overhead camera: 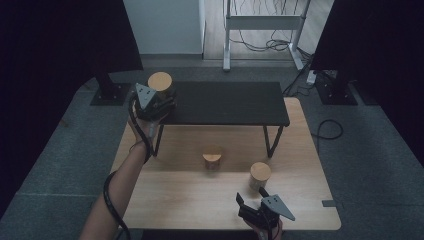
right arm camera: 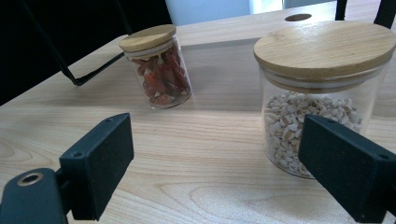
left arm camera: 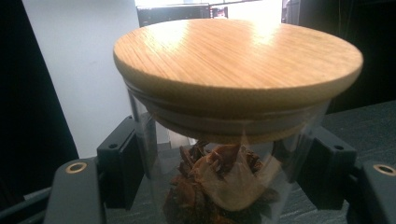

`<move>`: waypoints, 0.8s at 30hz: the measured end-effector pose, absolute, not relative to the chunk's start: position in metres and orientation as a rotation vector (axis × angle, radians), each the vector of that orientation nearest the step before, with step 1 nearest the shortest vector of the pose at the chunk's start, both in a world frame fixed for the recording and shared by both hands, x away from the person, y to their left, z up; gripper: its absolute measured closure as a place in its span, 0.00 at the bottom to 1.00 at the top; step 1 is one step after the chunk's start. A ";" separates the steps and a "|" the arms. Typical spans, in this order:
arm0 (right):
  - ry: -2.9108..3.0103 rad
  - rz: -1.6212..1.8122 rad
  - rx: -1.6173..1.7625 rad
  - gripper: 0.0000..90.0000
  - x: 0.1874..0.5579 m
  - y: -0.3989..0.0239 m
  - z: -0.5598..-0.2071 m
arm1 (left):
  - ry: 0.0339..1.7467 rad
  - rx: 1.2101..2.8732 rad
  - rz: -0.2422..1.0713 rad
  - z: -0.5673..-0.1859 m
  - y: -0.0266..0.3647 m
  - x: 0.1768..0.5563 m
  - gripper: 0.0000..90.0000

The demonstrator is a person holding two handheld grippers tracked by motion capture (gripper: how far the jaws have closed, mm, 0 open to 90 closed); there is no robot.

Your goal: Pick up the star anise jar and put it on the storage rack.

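Holding a glass jar point(left arm camera: 224, 140) of dried brownish pieces in my left gripper point(overhead camera: 150, 102), I have both jaws pressed against its clear wall, one on each side just under the wooden lid point(left arm camera: 238, 60). In the high view this jar point(overhead camera: 161, 85) sits at the left end of the black shelf point(overhead camera: 230, 102), a low riser standing on thin metal legs over the far half of the bench point(overhead camera: 200, 200), at about 11 o'clock from the bench's middle. My left forearm reaches up to it from 7 o'clock, the cable looped around it.

My right gripper point(overhead camera: 257, 210) rests low near the front edge of the bench, at about 5 o'clock, its jaws standing apart with nothing between them. Just beyond it, toward 12 o'clock, stands a jar of pale nut pieces point(right arm camera: 322, 98) with a wooden lid; in the right gripper view it is close ahead at 1 o'clock, its lower right part hidden behind the right jaw, and I cannot tell whether that jaw touches it. Farther off, at 11 o'clock in that view, stands a jar of red dried pieces point(right arm camera: 159, 65), also lidded in wood, near the shelf's legs. In the high view these two jars stand near each other on the bare wood, the red one point(overhead camera: 212, 157) at the bench's middle and the pale one point(overhead camera: 260, 175) to its right at about 4 o'clock.
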State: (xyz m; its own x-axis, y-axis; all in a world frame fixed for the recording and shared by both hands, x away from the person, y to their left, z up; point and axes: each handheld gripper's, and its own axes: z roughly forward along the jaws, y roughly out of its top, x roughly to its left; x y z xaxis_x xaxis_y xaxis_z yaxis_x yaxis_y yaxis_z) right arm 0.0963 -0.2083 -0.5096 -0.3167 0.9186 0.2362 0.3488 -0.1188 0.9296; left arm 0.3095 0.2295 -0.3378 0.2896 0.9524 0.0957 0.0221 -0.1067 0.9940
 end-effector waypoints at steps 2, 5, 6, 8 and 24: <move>1.642 1.450 1.407 0.11 0.096 -0.208 -0.510 | 0.965 1.439 1.041 -0.337 0.230 0.311 0.30; 1.642 1.449 1.409 0.11 0.097 -0.208 -0.510 | 0.973 1.438 1.027 -0.336 0.231 0.314 0.30; 1.643 1.448 1.409 0.11 0.097 -0.208 -0.510 | 0.976 1.439 1.025 -0.336 0.231 0.315 0.30; 1.644 1.448 1.408 0.11 0.097 -0.208 -0.510 | 0.983 1.440 1.013 -0.335 0.232 0.318 0.29; 1.643 1.446 1.405 0.11 0.096 -0.208 -0.510 | 1.016 1.420 0.987 -0.337 0.232 0.327 0.29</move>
State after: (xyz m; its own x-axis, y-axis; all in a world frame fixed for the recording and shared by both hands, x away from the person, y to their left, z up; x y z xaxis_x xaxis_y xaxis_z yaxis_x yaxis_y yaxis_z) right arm 0.0965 -0.2082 -0.5098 -0.3152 0.9201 0.2327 0.3478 -0.1162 0.9303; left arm 0.3274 0.2322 -0.3370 0.2910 0.9560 0.0360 0.0628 -0.0566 0.9964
